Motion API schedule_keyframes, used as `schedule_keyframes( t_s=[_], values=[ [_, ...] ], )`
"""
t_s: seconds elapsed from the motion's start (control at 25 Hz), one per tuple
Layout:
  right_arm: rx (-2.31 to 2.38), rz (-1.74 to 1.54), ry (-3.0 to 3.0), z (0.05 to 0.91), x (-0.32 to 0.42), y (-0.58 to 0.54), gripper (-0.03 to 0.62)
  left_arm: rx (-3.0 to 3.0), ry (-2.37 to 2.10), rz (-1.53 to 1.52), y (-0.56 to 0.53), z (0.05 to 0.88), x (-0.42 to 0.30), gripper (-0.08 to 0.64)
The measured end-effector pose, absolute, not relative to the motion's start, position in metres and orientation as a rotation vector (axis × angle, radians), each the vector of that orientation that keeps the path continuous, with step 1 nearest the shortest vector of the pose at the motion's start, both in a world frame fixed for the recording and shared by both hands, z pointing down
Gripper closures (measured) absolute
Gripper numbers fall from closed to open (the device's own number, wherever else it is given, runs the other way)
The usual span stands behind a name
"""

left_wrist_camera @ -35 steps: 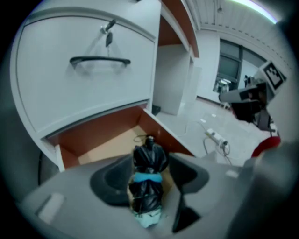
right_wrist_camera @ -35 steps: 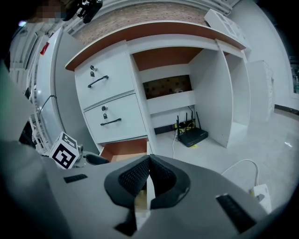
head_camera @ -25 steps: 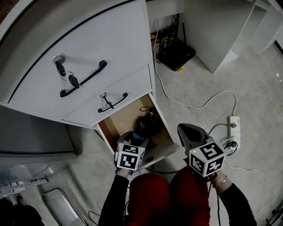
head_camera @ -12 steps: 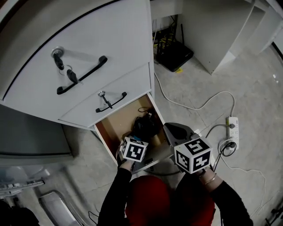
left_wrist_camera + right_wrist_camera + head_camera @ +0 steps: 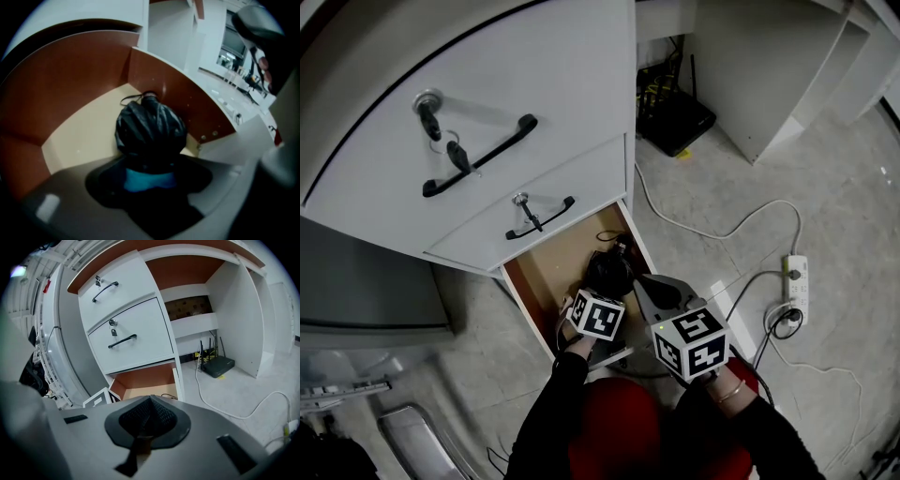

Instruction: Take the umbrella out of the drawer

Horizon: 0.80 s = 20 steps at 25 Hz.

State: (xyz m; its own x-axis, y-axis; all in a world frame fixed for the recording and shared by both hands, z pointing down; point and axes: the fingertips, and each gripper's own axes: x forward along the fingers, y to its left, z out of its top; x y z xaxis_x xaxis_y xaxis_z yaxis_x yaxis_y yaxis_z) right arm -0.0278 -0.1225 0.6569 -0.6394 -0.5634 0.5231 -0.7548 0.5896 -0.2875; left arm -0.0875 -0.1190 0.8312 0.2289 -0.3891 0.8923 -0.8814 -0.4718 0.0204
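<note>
The bottom drawer [image 5: 546, 272] of the white cabinet stands open. A black folded umbrella [image 5: 608, 271] lies in it near the right wall. In the left gripper view the umbrella [image 5: 150, 129] fills the middle, and its blue end [image 5: 149, 180] sits between the dark pads. My left gripper [image 5: 601, 294] [image 5: 150, 183] is shut on that end, low over the drawer's front. My right gripper [image 5: 650, 284] [image 5: 149, 417] is shut and holds nothing; it hovers just right of the drawer's front corner, beside the left one.
Two shut drawers above have black handles [image 5: 474, 157] and keys [image 5: 526, 208] in their locks. A black router [image 5: 677, 116] sits on the floor under the desk. A white cable [image 5: 712, 231] runs to a power strip [image 5: 797, 273] at the right. My red-clothed knees are just below the grippers.
The right gripper has swung left from beside the drawer to close by its front corner. The left gripper has shifted slightly right, still over the umbrella.
</note>
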Motion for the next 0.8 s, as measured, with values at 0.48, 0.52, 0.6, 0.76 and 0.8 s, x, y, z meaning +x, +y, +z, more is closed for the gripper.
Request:
schedule_keyframes(
  t_s=[0.48,0.52,0.6,0.76,0.8],
  values=[
    [1.134,0.781,-2.401,0.669,-0.012,-0.118,0.595,2.016,-1.136,1.295,-0.122,0.842,-0.083,0.303],
    [1.137,0.783,-2.397,0.669,-0.011,-0.117,0.595,2.012,-1.123,1.287,-0.122,0.841,-0.082,0.311],
    [1.141,0.786,-2.39,0.67,-0.009,-0.115,0.595,2.01,-1.103,1.262,-0.121,0.838,-0.082,0.319],
    [1.15,0.793,-2.384,0.669,-0.007,-0.114,0.594,2.022,-1.114,1.198,-0.118,0.827,-0.084,0.325],
    [1.154,0.792,-2.384,0.668,-0.006,-0.114,0.595,2.029,-1.124,1.185,-0.117,0.823,-0.084,0.325]
  ],
)
